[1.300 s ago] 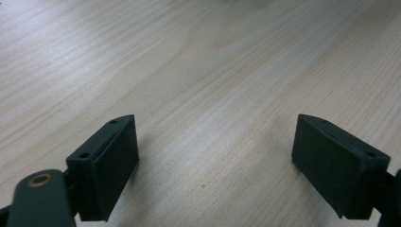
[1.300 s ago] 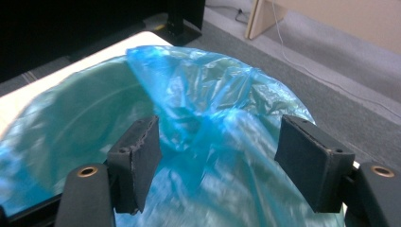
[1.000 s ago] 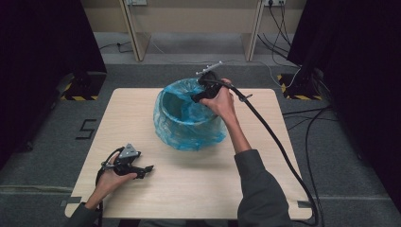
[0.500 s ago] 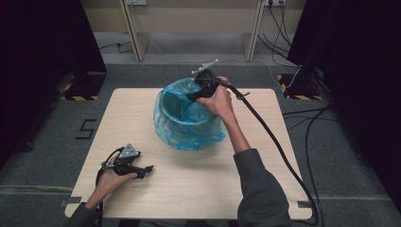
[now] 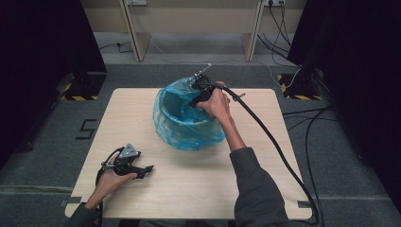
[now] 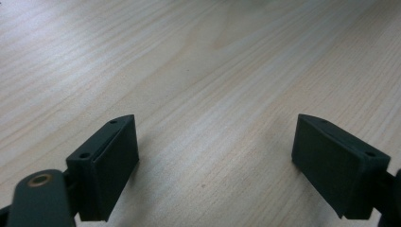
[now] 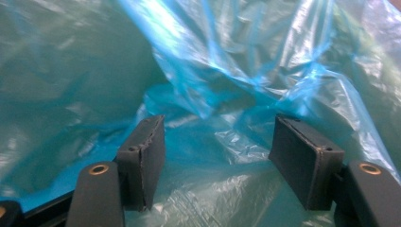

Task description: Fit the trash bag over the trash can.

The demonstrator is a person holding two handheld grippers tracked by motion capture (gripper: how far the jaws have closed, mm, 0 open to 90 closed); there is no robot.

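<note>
Working right gripper point(image 7: 215, 161) inside blue bag point(image 5: 187, 125) lining bin mid-table, far side. Jaws spread, just been closing slightly, loose plastic fold point(image 7: 227, 94) lying just ahead between them, unpinched. Left gripper point(image 6: 215, 170) resting spread on bare table point(image 5: 265, 165), well apart; right hand nearer.

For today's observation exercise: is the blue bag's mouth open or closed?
Open. The blue bag gapes upward on the table, its dark hollow showing.

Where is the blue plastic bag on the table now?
In the high view, the blue plastic bag lines a round bin at the table's far middle, under the right tool.
</note>
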